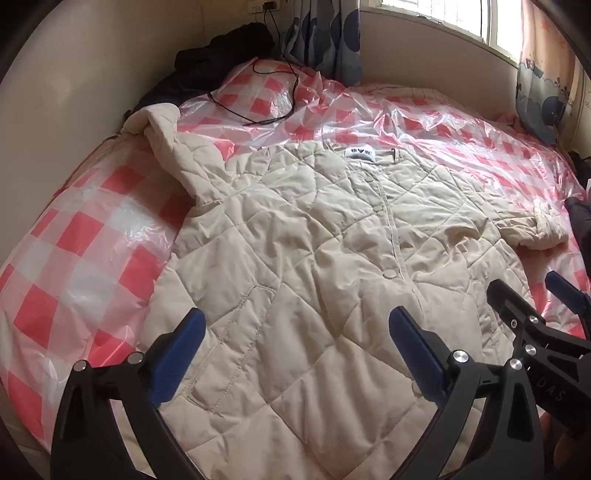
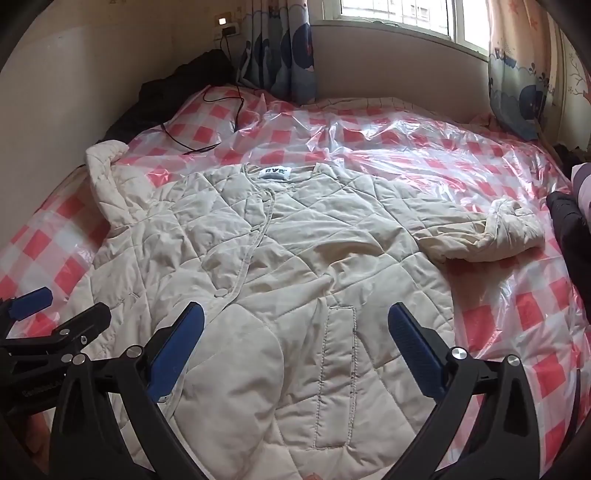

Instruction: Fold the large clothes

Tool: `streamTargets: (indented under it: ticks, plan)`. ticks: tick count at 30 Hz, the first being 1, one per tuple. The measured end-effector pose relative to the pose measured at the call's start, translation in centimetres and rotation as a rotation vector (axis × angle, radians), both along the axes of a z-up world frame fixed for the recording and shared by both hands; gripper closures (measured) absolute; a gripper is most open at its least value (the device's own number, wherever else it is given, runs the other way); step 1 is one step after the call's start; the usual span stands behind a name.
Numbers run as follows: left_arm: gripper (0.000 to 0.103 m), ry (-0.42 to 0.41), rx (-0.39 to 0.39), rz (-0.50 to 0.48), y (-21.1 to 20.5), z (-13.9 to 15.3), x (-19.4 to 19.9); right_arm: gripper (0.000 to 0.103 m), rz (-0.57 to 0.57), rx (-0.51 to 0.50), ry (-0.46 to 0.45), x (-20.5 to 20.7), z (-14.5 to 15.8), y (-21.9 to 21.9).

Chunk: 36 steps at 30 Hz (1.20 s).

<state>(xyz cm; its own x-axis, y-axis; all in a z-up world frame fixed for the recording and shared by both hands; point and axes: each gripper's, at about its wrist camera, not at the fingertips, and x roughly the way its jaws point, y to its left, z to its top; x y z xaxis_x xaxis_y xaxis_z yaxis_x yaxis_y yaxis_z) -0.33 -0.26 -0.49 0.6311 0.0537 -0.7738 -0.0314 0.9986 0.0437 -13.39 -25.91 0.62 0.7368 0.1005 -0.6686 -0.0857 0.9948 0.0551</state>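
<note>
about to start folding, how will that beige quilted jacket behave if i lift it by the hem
The quilted jacket will probably sag and drape rather than hold shape: it already lies creased, with one sleeve bunched. Its puffy padding suggests it is bulky but fairly light. It may also slide, since the plastic sheet under it looks glossy.

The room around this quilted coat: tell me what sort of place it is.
Most likely a bedroom: the beige coat lies on a bed covered in checked plastic sheet, under a curtained window.
</note>
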Motion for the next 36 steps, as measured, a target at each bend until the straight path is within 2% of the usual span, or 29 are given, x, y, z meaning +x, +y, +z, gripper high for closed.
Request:
streamTargets:
  ticks: [3, 7, 10, 12, 16, 20, 27, 36]
  plan:
    - [0.007, -0.024, -0.023, -0.013, 0.3, 0.1, -0.1, 0.007, -0.01, -0.01, 0.02, 0.1, 0.1, 0.1]
    - [0.007, -0.007, -0.043, -0.013, 0.6, -0.3, 0.3, 0.007, -0.011, -0.012, 0.019, 0.1, 0.0, 0.0]
    - [0.007, -0.017, -0.016, 0.007, 0.8, -1.0, 0.7, 0.007, -0.035, -0.011, 0.044, 0.4, -0.5, -0.1]
    - [0.007, 0.007, 0.002, 0.036, 1.0, -2.3, 1.6, 0.007, -0.061, -0.017, 0.076, 0.8, -0.9, -0.4]
    - [0.007, 0.044, -0.092, 0.048, 1.8, -3.1, 2.9, 0.007, -0.067, 0.0, 0.081, 1.0, -1.2, -0.9]
    - [0.007, 0.018, -0.055, 0.031, 0.5, -3.1, 3.4, 0.007, -0.064, -0.01, 0.078, 1.1, -1.4, -1.1]
    - [0.007, 0.024, -0.044, -0.003, -1.2, -3.3, 4.1, 0.007, -0.076, 0.001, 0.082, 1.3, -1.3, -2.1]
    - [0.007, 0.013, -0.021, -0.001, -1.2, -3.3, 4.1, 0.007, -0.082, -0.001, 0.081, 1.3, -1.3, -2.4]
